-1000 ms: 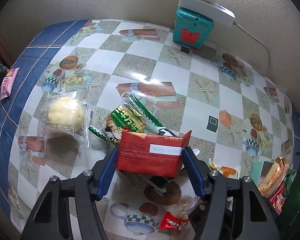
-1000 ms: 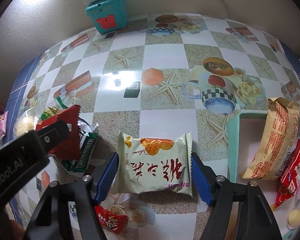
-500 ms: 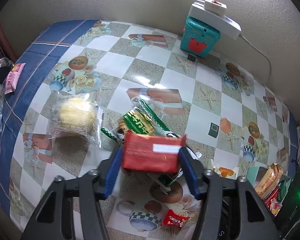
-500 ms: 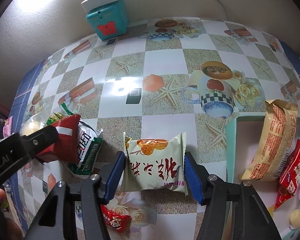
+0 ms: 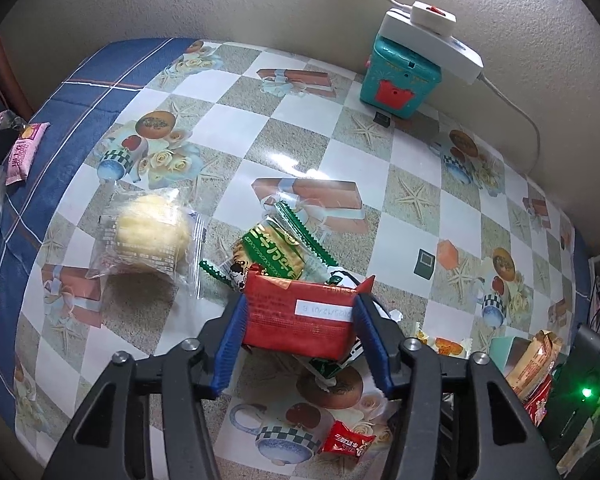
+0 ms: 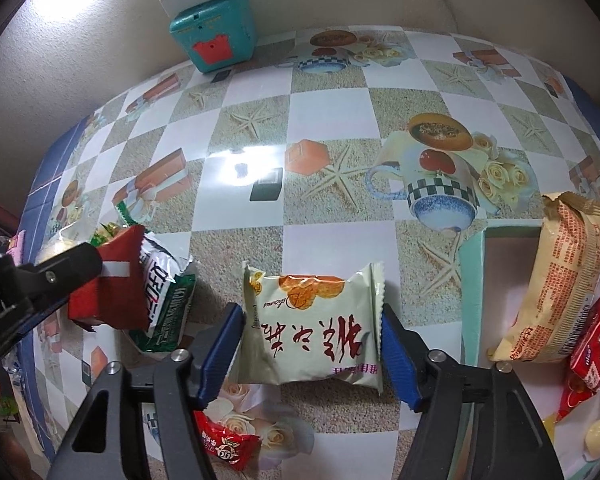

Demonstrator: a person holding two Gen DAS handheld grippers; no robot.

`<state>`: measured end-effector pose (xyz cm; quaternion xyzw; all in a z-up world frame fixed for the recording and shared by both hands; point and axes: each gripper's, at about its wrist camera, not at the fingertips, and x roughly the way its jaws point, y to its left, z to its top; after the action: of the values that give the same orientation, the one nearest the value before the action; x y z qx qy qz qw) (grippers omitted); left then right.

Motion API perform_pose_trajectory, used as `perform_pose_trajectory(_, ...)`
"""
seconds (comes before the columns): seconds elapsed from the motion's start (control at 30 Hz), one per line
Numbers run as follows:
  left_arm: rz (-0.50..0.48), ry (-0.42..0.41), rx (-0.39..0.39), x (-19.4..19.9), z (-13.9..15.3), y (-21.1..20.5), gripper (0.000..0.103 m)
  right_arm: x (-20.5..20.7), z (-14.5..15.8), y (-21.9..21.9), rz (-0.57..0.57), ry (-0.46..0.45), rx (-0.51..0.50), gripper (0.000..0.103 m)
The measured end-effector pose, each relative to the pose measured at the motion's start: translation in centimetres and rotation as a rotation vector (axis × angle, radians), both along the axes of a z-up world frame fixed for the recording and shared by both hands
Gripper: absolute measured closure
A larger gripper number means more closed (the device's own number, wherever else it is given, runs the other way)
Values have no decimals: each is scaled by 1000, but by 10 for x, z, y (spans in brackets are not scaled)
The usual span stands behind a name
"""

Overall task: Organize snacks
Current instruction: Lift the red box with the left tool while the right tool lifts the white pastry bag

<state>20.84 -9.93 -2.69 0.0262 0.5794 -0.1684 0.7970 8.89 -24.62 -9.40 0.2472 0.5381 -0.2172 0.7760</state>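
Two tongs easing apart, left tongs (image 5: pixel 300 320) pinching red packet (image 5: pixel 298 316), right tongs (image 6: pixel 312 344) gripping cream pastry pack (image 6: pixel 314 332).

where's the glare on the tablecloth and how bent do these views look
Left wrist view: a small white glare patch on the tablecloth, behind the snack pile; the table edge bows hard and the corners go black. Right wrist view: a wider glare on a white square, bright wall spot top left, same fisheye curve.
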Motion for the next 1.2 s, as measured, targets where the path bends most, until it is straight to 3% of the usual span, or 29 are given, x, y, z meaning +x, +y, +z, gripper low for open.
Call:
perform_pose_trajectory(0.23,-22,-2,34,-1,-9,-6,29,4,-4,4,7,14,-51,26)
perform_pose_trajectory(0.43,-24,-17,62,-1,-14,-8,27,9,-7,9,21,39,-95,22)
perform_pose_trajectory(0.67,-19,-17,83,-1,-19,-9,27,10,-14,13,20,80,-120,8)
perform_pose_trajectory(1.03,-4,8,77,2,-24,-7,25,10,-15,12,17,82,-121,9)
perform_pose_trajectory(1.2,0,21,95,1,-27,-5,30,4,-8,9,5,65,-132,25)
